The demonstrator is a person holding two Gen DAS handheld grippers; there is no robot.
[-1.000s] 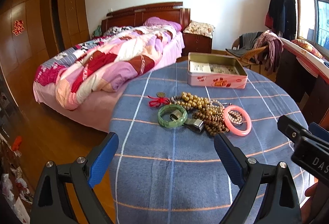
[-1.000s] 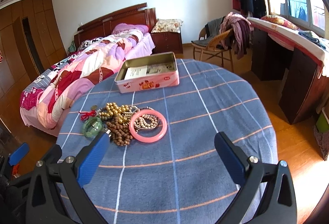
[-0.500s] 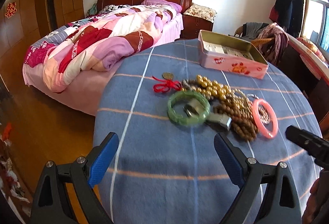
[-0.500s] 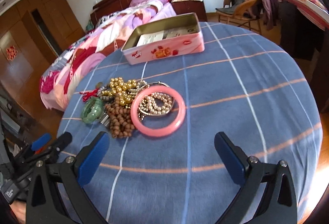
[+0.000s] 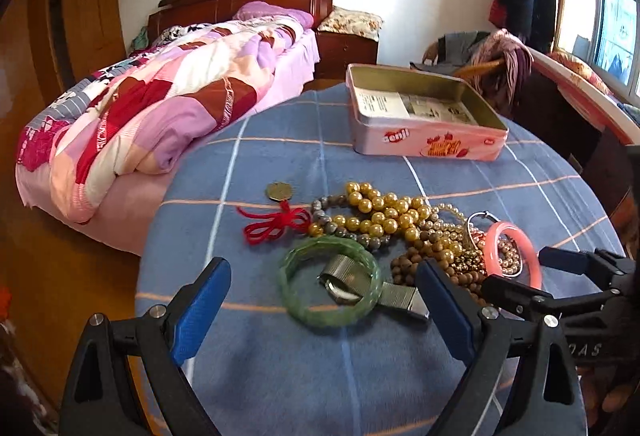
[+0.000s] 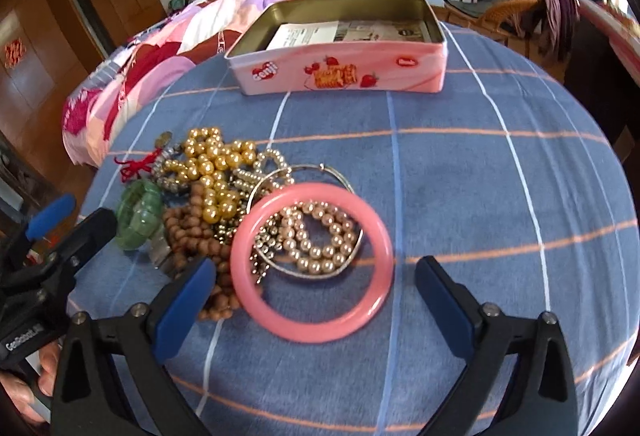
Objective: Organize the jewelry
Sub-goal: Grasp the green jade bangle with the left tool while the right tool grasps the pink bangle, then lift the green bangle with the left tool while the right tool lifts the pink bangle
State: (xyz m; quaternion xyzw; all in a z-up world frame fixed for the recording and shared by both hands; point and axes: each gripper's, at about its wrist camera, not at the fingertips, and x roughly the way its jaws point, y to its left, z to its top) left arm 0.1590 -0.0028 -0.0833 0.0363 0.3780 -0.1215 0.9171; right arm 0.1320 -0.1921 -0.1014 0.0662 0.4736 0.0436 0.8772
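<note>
A jewelry pile lies on the blue checked tablecloth. It holds a green bangle around a mesh-strap watch, gold beads, brown wooden beads, a pearl bracelet, a red cord with a coin and a pink bangle. My left gripper is open and straddles the green bangle without touching it. My right gripper has its jaws closing, with the pink bangle between them and the pads clear of it. An open pink tin stands beyond the pile.
The round table's edge curves close on the left and right. A bed with a patchwork quilt is beyond the left edge. A chair draped with clothes and a dark cabinet stand at the right. Papers lie inside the tin.
Both grippers have dropped and come in toward the jewelry pile. The green bangle now sits between the left fingers and the pink bangle between the right fingers.
</note>
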